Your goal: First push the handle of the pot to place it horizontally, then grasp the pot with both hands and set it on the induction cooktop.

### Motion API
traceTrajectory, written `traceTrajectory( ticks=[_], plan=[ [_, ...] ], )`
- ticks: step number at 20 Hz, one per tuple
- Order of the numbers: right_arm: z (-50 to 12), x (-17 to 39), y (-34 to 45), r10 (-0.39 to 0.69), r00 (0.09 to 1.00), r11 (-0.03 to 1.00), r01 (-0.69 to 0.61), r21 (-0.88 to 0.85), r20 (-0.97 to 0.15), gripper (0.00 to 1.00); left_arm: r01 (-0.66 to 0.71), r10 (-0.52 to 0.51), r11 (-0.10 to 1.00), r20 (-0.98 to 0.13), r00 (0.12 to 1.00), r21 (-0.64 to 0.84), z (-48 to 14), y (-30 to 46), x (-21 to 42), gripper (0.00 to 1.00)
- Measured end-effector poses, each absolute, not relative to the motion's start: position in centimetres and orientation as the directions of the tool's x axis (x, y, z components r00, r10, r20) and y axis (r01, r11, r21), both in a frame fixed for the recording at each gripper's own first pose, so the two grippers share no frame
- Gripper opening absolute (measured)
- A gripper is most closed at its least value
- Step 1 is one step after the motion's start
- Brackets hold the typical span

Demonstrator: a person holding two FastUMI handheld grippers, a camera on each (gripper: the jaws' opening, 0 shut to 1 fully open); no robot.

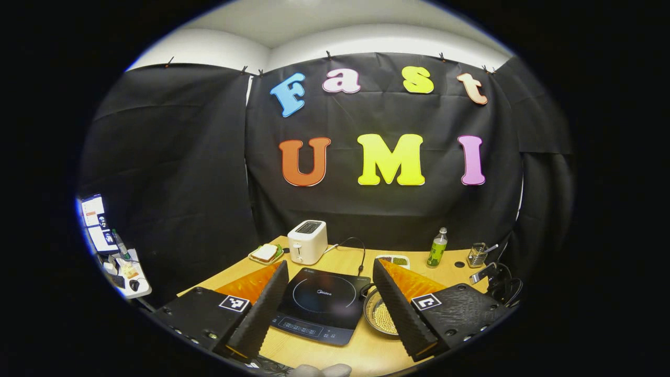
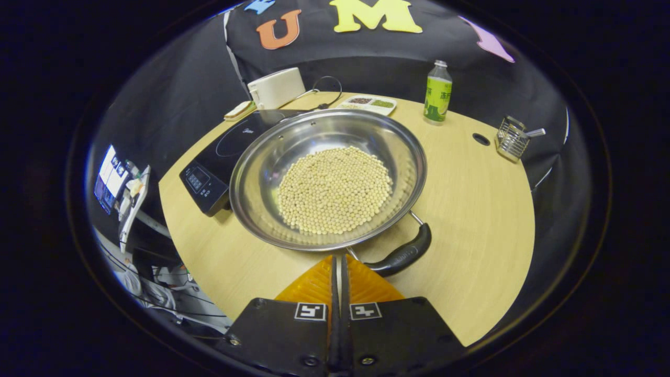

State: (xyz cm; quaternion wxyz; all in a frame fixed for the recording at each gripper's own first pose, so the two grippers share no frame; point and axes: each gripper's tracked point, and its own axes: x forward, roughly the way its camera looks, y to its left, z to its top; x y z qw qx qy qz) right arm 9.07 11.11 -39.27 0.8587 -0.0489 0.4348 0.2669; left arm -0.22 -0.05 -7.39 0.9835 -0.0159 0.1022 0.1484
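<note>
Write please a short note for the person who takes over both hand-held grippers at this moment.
Left hand-held gripper: open, above the induction cooktop, holding nothing.
Right hand-held gripper: shut, empty, at the near rim of the pot, next to its handle.
The pot, holding beans, sits on the table beside the cooktop, not on it.
Done: nothing certain.
Left: push the handle horizontal, grasp the pot with both grippers, set it on the cooktop.

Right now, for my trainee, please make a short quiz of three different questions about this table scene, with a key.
1. True or false: the pot already sits on the induction cooktop.
2. What fills the pot? A) water B) pale beans C) rice
3. Fill in: the right gripper is ___, the left gripper is ___.

Key: 1 false, it stands on the table beside it. 2 B. 3 shut; open.
</note>
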Motion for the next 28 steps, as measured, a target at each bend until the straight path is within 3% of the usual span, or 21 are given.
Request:
traceTrajectory(
  ticks=[28],
  plan=[
    [-39.2,16.9,3.4,0.422,0.500,0.847,-0.516,0.131,-0.757,0.04,-0.406,0.402,0.913,-0.234,0.885,0.030,-7.6,-4.3,1.0,0.97]
  ],
)
